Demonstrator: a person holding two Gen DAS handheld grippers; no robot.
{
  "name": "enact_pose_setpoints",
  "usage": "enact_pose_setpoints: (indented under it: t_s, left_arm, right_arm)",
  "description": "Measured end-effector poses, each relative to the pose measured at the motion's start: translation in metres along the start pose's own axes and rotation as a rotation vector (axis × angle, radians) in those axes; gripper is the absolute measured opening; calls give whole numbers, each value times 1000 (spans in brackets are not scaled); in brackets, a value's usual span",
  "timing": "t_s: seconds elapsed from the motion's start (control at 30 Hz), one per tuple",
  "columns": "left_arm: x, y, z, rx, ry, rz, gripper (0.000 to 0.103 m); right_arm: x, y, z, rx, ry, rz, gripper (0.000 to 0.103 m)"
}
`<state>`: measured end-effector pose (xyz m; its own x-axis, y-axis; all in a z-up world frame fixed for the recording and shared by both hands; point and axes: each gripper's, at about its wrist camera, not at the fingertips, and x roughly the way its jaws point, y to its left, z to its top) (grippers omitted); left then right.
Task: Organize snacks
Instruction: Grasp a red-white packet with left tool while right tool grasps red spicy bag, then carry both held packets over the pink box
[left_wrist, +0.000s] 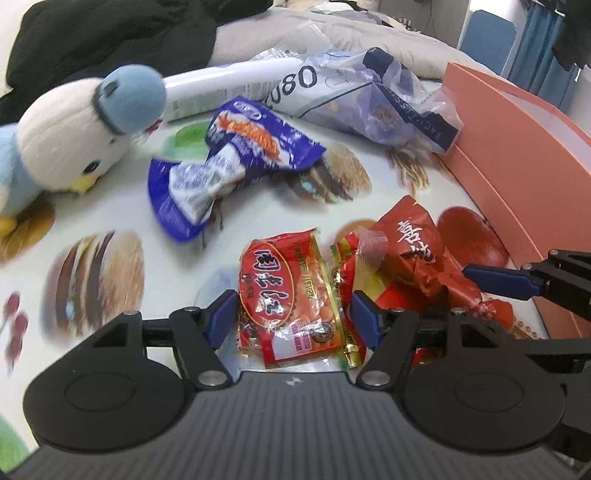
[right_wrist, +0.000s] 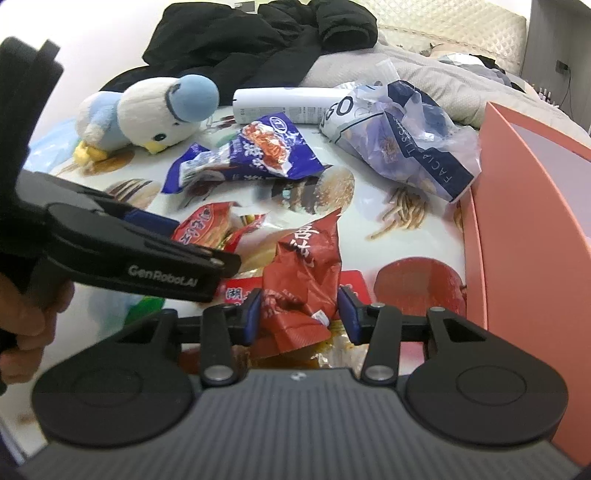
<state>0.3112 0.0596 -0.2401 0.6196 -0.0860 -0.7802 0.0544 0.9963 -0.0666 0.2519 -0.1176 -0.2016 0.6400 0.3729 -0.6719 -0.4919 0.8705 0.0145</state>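
Snack packets: light, crinkly, slippery, so best pinched at a flat edge. Left gripper spread around the red-and-yellow packet. Right gripper spread around the dark red packet, pink box at 3 o'clock.

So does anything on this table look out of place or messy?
Yes. A plush bird lies face-down among the snacks, and it is no snack. The blue packet looks crumpled and torn open.

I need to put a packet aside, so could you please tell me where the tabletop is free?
Free: the near-left stretch between the plush bird and the blue snack bag. Crowded: around both tongs, where red packets pile beside the pink box.
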Motion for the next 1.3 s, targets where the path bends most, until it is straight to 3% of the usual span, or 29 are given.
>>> enact_pose_setpoints:
  t_s: [0.6, 1.0, 1.3]
  left_arm:
    - [-85, -11, -68, -103, -9, -8, 71]
    - [-149, -15, -73, -165, -96, 26, 71]
    - [-200, -32, -70, -193, -134, -25, 71]
  right_arm:
    - [-74, 15, -45, 30, 14, -11, 44]
    - [-121, 14, -41, 49, -55, -21, 44]
    - [-166, 16, -39, 102, -99, -35, 44]
